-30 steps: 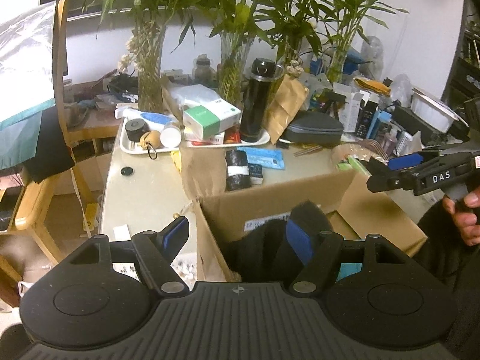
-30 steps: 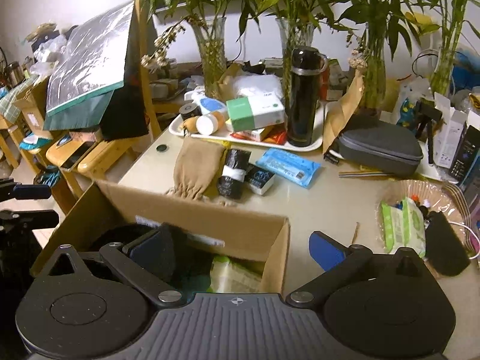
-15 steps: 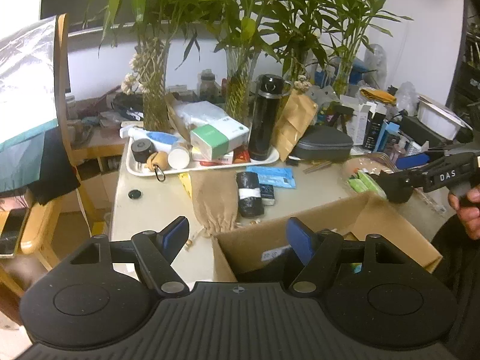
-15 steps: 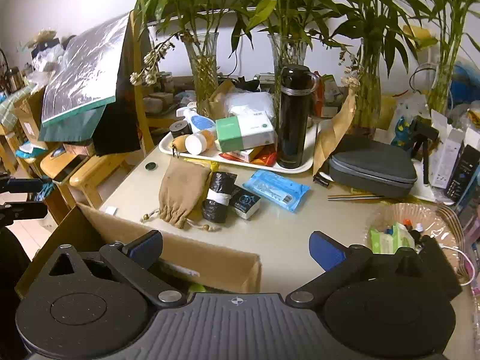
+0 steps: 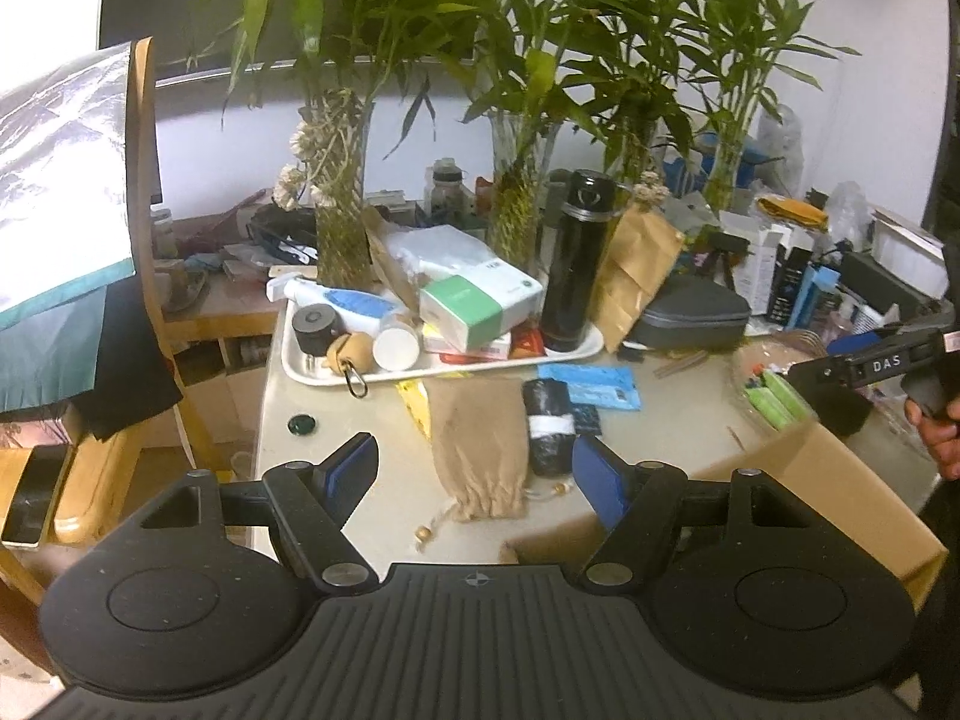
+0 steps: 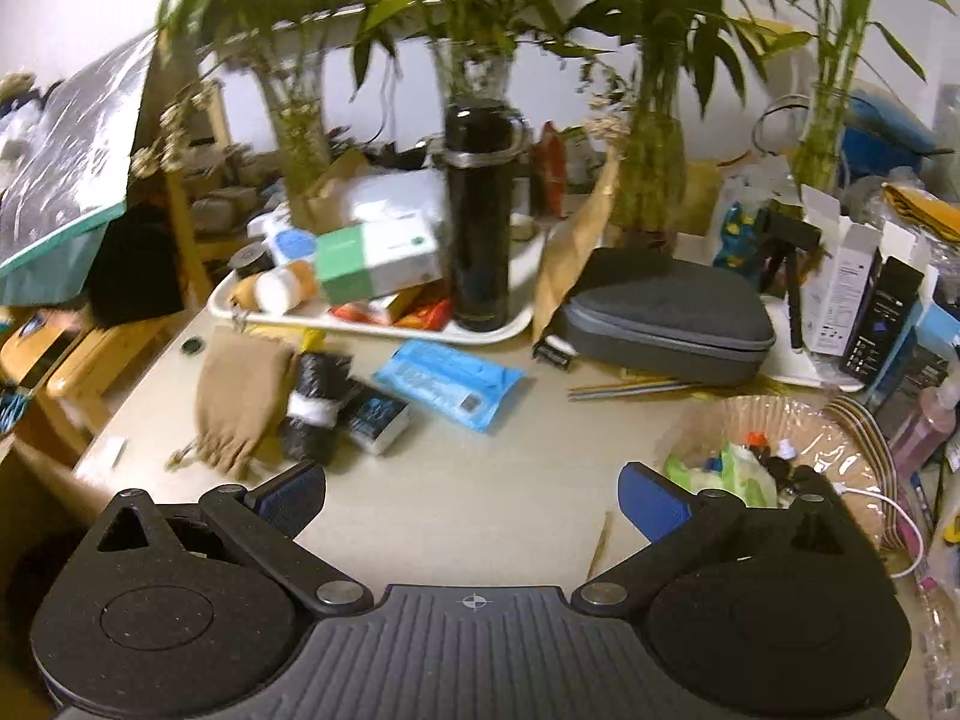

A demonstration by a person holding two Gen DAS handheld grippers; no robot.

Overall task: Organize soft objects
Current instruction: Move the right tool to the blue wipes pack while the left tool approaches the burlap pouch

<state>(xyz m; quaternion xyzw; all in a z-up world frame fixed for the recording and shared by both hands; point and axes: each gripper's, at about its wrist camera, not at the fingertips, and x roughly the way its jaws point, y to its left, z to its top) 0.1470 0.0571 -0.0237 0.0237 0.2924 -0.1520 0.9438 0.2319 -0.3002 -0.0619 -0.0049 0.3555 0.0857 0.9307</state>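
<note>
A: How far along?

B: Soft things remain out — the tan drawstring cloth pouch [image 5: 480, 450] and rolled black fabric bundle [image 5: 547, 425] lie on the worktop [image 6: 480, 492]; the brown cardboard box [image 5: 810, 498] interior is hidden.

A: And the grippers?

B: Left gripper [image 5: 474, 471] released, empty — pouch just ahead between its fingers. Right gripper [image 6: 474, 495] released; pouch ahead-left.

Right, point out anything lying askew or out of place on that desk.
The white lidded bottle lies tipped on its side in the white tray, cap facing outward. A tan drawstring cloth pouch sprawls loose on the beige desk, its beaded cords trailing. The yellow packet is half buried under the pouch.
</note>
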